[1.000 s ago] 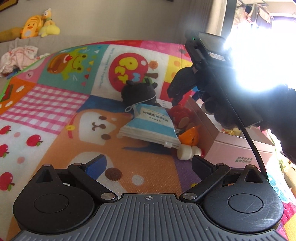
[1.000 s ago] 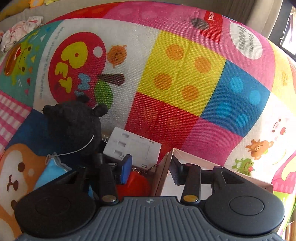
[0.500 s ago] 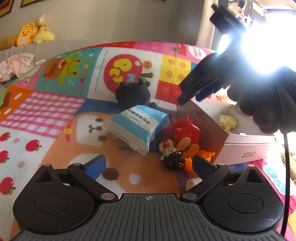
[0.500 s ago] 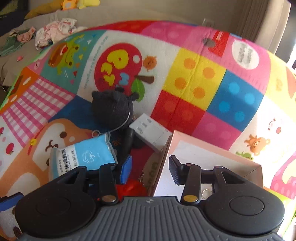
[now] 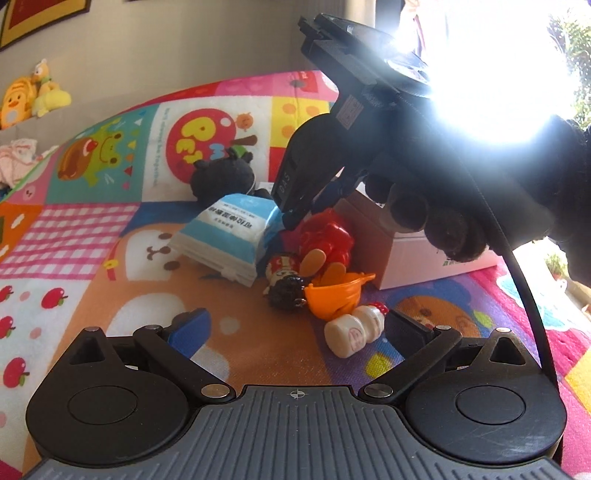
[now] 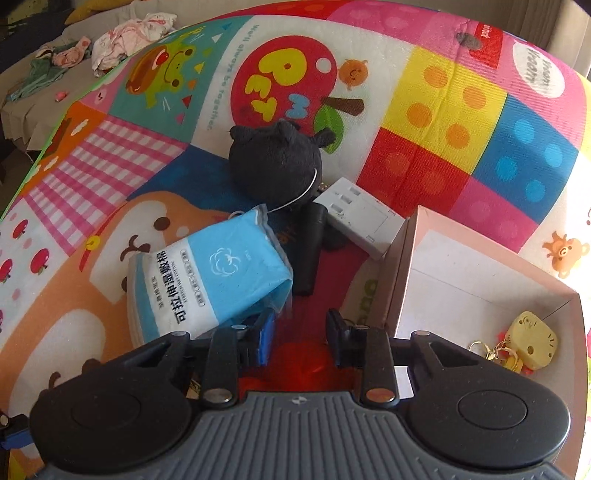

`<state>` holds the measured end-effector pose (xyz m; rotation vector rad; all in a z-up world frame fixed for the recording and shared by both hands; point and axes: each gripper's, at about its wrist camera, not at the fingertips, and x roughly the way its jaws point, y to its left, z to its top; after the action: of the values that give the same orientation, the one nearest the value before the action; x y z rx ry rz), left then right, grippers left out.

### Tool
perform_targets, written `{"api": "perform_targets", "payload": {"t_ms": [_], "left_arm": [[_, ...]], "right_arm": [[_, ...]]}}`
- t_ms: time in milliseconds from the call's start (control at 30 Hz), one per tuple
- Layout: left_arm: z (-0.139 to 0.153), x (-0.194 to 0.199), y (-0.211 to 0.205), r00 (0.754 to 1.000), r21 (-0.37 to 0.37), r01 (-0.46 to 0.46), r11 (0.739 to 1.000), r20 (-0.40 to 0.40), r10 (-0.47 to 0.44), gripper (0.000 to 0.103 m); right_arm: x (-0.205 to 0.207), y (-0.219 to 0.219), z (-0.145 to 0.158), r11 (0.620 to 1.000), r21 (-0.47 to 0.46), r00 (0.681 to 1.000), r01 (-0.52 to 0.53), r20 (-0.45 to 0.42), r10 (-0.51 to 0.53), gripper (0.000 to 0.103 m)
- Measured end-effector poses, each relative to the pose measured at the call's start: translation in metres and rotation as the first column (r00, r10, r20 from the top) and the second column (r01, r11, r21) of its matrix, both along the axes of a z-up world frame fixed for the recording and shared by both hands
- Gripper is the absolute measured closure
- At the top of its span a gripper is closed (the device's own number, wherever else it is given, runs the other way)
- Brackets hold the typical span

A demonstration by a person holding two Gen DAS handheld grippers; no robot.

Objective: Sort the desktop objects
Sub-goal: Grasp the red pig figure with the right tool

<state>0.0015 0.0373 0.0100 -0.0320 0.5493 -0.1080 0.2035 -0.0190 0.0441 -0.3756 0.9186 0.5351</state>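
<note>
Playmat (image 6: 443, 110) is lying bare beyond the clutter; right gripper (image 6: 301, 334), jaws closing, is hovering empty over the red toy (image 5: 328, 236); left gripper (image 5: 295, 328) is spreading wide; only the right view is showing the box's (image 6: 402, 258) yellow keychain (image 6: 532, 345).

I am in a home, in a living room or playroom. Under me lies a bright children's play mat (image 6: 443, 110) printed with a frog, apples, a bear and coloured dots. Beyond it stands a beige sofa (image 6: 22, 107) strewn with small clothes (image 6: 125, 26), and plush toys (image 5: 29, 99) sit on a ledge against the wall. Framed pictures (image 5: 40, 18) hang above them, and sunlight glares through a window (image 5: 498, 66).
</note>
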Motion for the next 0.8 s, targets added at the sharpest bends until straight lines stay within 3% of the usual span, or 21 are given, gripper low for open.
{"api": "perform_targets", "payload": {"t_ms": [233,433,567,800], "left_arm": [[-0.003,-0.016,-0.012,0.997,0.096,0.071,0.993,-0.048,-0.066,0.000],[-0.005,-0.023,-0.015,0.994,0.152,0.089,0.984,-0.073,-0.079,0.000],[-0.006,-0.020,-0.016,0.995,0.165,0.062,0.984,-0.082,-0.049,0.000],[-0.003,-0.017,-0.017,0.995,0.148,0.034,0.988,-0.102,-0.019,0.000]], "right_arm": [[-0.061,-0.034,0.007,0.991,0.050,0.992,-0.124,-0.024,0.125,0.075],[-0.120,-0.087,0.025,0.980,0.115,0.986,-0.165,0.036,0.162,0.071],[-0.128,-0.128,0.031,0.987,0.140,0.993,-0.081,0.099,0.067,0.052],[-0.092,-0.163,0.004,0.986,0.132,0.990,0.100,0.088,-0.112,0.052]]}}
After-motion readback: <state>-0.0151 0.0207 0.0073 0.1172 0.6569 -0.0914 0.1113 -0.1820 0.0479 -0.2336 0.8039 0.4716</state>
